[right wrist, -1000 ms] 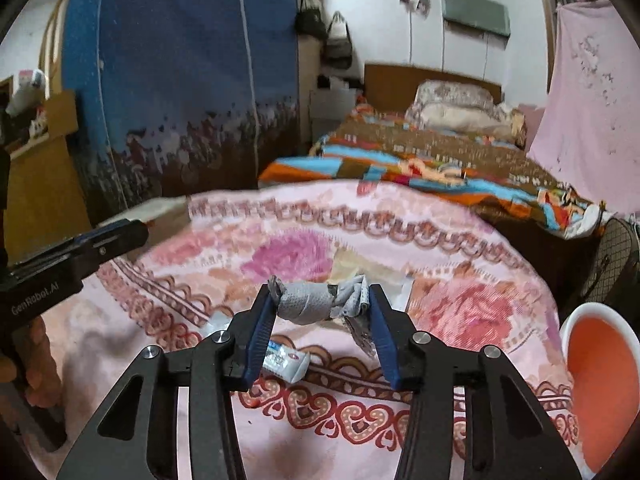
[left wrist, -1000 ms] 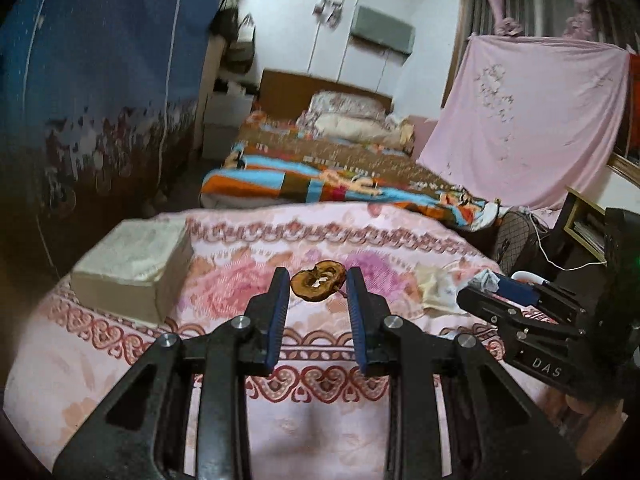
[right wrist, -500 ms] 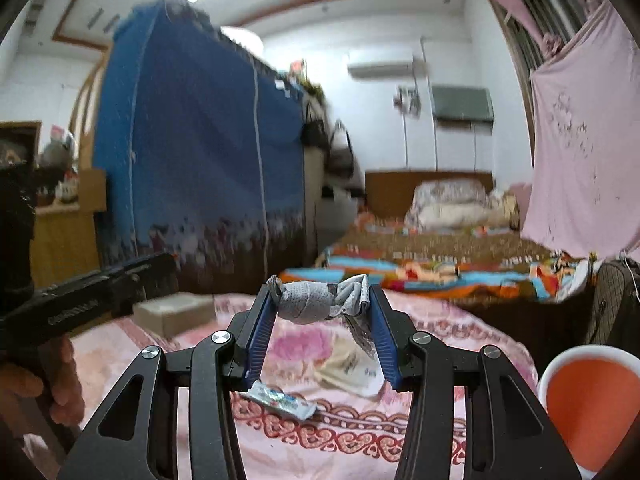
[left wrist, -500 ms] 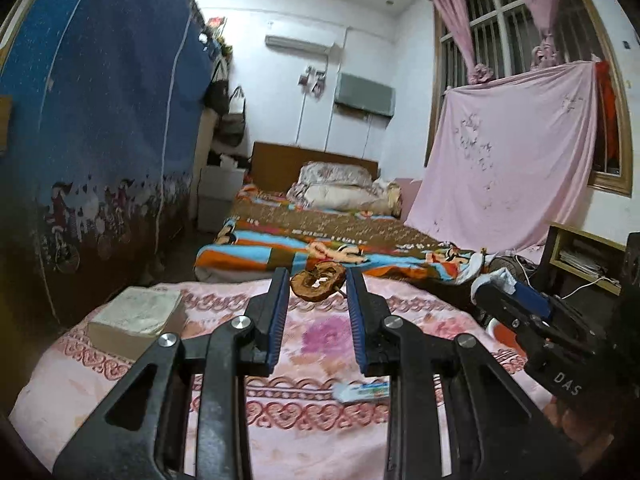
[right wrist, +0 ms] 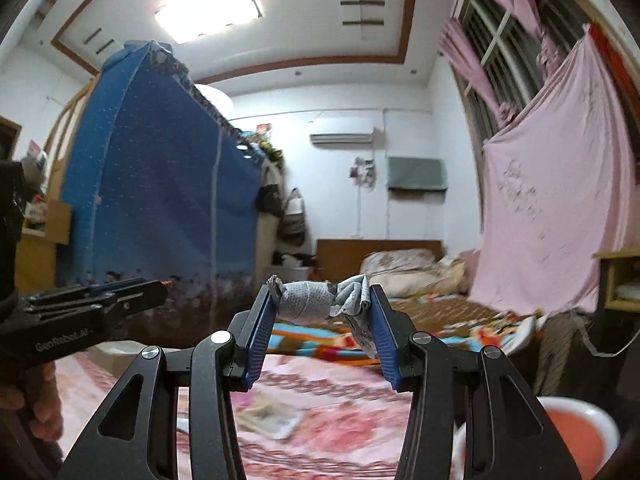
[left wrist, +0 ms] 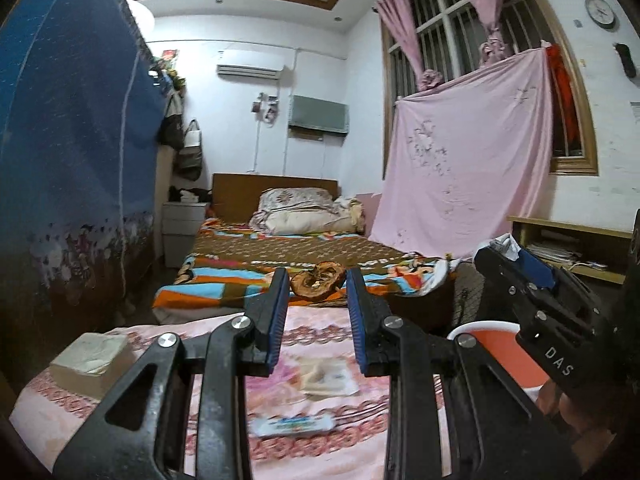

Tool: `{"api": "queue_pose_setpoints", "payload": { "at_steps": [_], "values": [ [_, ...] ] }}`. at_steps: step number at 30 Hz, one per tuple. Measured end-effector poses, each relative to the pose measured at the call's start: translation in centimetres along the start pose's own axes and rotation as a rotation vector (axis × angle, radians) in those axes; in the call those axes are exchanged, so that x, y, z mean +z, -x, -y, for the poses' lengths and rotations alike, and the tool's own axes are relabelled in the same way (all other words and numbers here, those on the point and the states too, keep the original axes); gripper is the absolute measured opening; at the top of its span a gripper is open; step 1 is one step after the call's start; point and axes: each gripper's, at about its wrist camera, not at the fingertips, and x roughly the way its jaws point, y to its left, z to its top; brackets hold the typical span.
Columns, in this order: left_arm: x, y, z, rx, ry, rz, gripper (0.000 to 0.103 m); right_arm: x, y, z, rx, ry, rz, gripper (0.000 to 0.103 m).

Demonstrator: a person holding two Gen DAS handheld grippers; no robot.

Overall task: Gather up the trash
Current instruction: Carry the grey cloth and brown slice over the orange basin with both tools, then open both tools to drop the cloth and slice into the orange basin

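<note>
I had both grippers loaded and lifted off the worktop, so I judged the step in hand to be the carry to the bin. The left gripper had its fingers closed narrow on a brown peel, which sat pinched right at the tips, between the blue pads. The right gripper gripped a grey wrapper, its twisted body spanning the gap between the fingers near the tips, with a loose tail hanging down along the inner face of the right finger.

From the left wrist view the bin, white-rimmed and orange inside, lay to the right of my left fingers and below them, partly hidden behind the right gripper. From the right wrist view it sat low and to the right of the right fingers.

More trash was left on the worktop below the left fingers: a flat paper and, nearer me, a blurred packet. A box stood to the left of them.

As I read it, the next move called for swinging each gripper rightward and down until its tips stood over the bin mouth, then opening the fingers. The right gripper looked nearer, so I reckoned it should drop first; I judged the wrapper's hanging tail might cling to the pad
</note>
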Motion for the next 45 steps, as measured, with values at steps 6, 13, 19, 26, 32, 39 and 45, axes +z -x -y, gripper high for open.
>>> {"api": "queue_pose_setpoints", "payload": {
  "at_steps": [6,13,19,26,32,39,45],
  "values": [
    [0.5,-1.1,3.5,-0.088,-0.049,-0.006,0.013,-0.6,0.9,3.2,-0.123,-0.031,-0.009,0.045],
    [0.8,-2.6,7.5,-0.185,-0.097,-0.017,0.013,-1.8,1.8,7.0,-0.226,-0.097,-0.043,0.046],
    [0.5,-4.6,9.8,-0.262,-0.077,-0.068,0.013,-2.6,2.4,9.5,-0.298,-0.119,-0.069,0.046],
    [-0.5,-7.2,12.9,-0.332,-0.071,-0.179,0.013,-3.9,2.1,12.5,-0.373,-0.188,-0.159,0.046],
    [-1.4,-9.1,15.5,-0.372,-0.084,-0.281,0.013,-5.4,2.1,14.9,-0.424,-0.282,-0.228,0.046],
    [-2.2,-11.4,17.1,-0.415,-0.031,-0.395,0.013,-6.2,2.2,16.4,-0.453,-0.348,-0.268,0.046],
    [-3.3,-13.9,18.0,-0.428,0.049,-0.513,0.013,-6.9,2.6,17.4,-0.469,-0.392,-0.291,0.046]
  ]
}}
